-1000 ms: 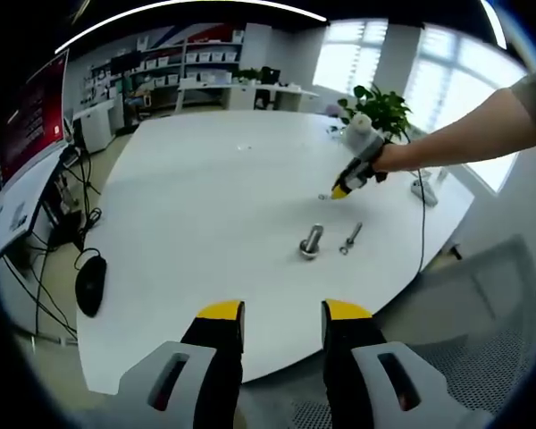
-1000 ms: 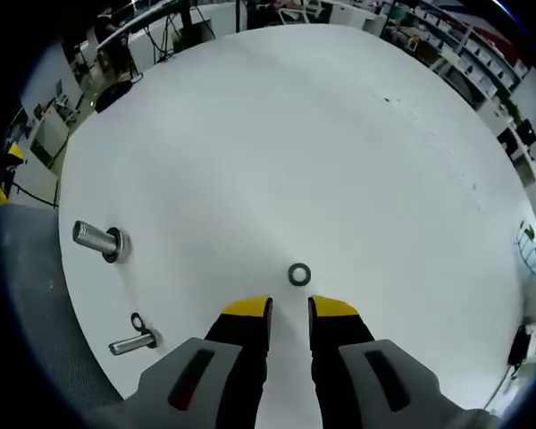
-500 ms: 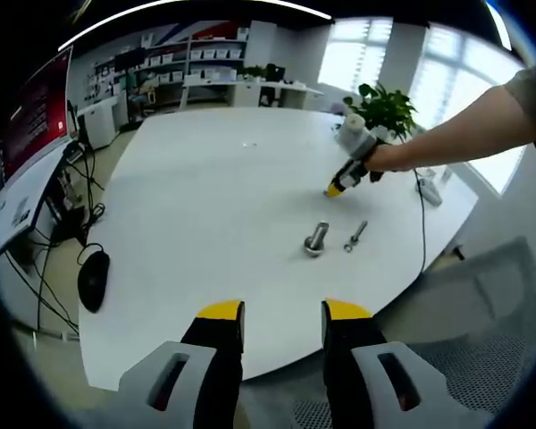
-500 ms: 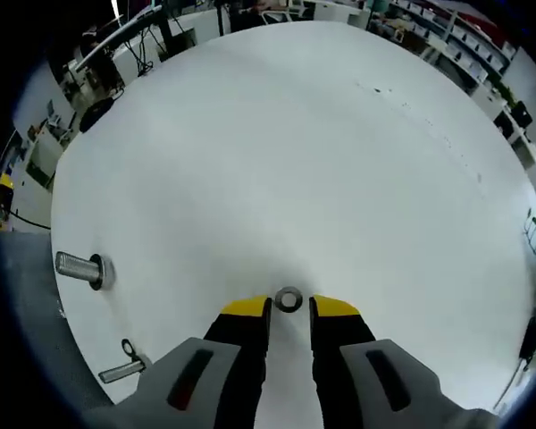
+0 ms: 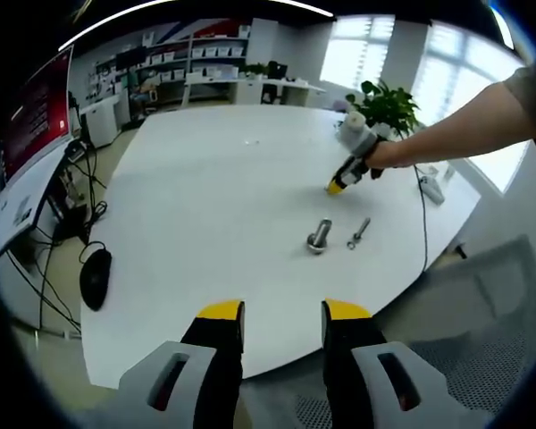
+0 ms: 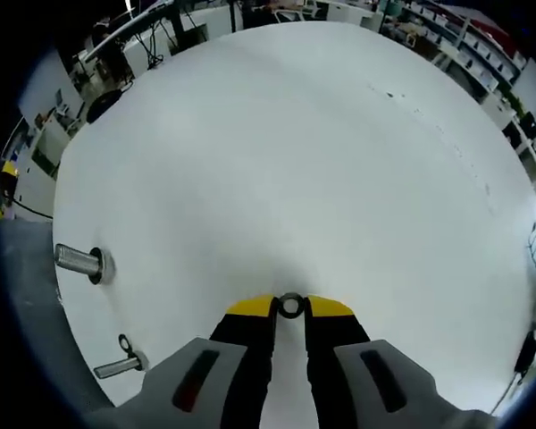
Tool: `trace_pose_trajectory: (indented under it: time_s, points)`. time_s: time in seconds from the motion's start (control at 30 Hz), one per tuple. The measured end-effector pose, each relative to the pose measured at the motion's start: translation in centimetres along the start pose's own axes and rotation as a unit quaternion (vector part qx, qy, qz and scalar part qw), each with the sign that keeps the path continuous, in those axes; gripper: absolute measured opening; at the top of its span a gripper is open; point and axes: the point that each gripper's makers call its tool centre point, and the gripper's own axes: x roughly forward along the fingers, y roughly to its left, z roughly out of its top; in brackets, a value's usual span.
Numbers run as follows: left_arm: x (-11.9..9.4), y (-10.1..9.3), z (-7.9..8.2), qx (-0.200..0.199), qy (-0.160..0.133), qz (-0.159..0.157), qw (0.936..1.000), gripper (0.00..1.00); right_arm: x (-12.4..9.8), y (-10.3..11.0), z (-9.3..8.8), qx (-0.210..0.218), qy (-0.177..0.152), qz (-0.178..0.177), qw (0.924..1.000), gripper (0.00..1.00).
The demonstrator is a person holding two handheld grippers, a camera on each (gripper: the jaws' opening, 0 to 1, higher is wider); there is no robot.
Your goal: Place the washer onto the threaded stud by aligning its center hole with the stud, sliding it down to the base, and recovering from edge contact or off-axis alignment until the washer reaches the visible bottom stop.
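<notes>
Right tongs pinching the washer on the white table

Right gripper (image 6: 290,307) has the washer (image 6: 290,306) squeezed between its yellow tips; threaded stud (image 6: 82,262) stands well apart, smaller bolt (image 6: 119,365) near it; left gripper (image 5: 282,312) is open, holding nothing, off the table (image 5: 205,206) edge.

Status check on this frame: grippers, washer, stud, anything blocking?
Right gripper shut on washer, down at the table. Left gripper open, held back off the table edge. Threaded stud bare, upright. Loose bolt beside it, not blocking.
</notes>
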Motion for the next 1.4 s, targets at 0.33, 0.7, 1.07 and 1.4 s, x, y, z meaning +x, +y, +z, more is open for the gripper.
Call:
trace_pose_trajectory:
  time_s: [0.33, 0.7, 1.07, 1.4]
  points:
    - [0.0, -0.2, 0.0, 0.003, 0.001, -0.004, 1.0, 0.32, -0.9, 0.8, -2.3, -0.004, 0.041, -0.003, 0.9992, 0.05]
    - [-0.1, -0.3, 0.2, 0.008, -0.003, -0.003, 1.0, 0.32, -2.1, 0.6, -3.2, 0.006, 0.034, -0.011, 0.9993, 0.09]
    - [0.0, -0.3, 0.0, 0.011, 0.001, -0.003, 0.9999, 0.32, -2.2, 1.0, -5.1, 0.015, 0.054, 0.009, 0.9984, 0.14]
    - [0.0, -0.3, -0.1, 0.015, 0.004, -0.003, 0.9999, 0.32, -2.4, 1.1, -5.9, 0.008, 0.064, 0.017, 0.9978, 0.15]
